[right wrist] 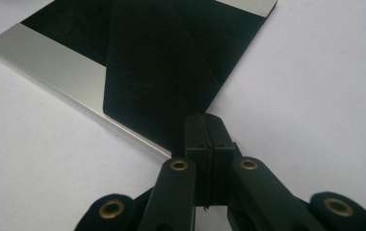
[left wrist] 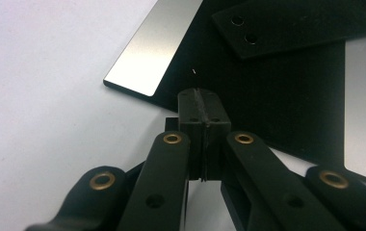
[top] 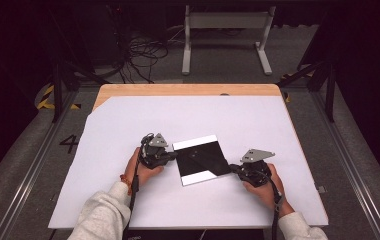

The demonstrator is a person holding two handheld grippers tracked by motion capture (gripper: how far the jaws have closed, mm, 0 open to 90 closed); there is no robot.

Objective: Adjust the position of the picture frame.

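Observation:
A silver metal plate [top: 194,144] lies mid-table on the white sheet, most of it covered by a black sheet [top: 200,159]. My left gripper [top: 174,156] is shut, its tips at the plate's left edge; in the left gripper view the tips [left wrist: 203,103] rest over the black sheet [left wrist: 267,96] beside the bare silver strip [left wrist: 152,48]. My right gripper [top: 232,169] is shut at the plate's near right corner. Its tips [right wrist: 211,126] meet the corner of a folded black flap [right wrist: 152,72]. Whether either gripper pinches the sheet I cannot tell.
White paper [top: 128,120] covers the wooden table [top: 188,90], with wide free room around the plate. In the left gripper view a black flap with two holes [left wrist: 267,29] lies across the far part of the sheet. Cables and a white stand [top: 225,22] lie on the floor beyond.

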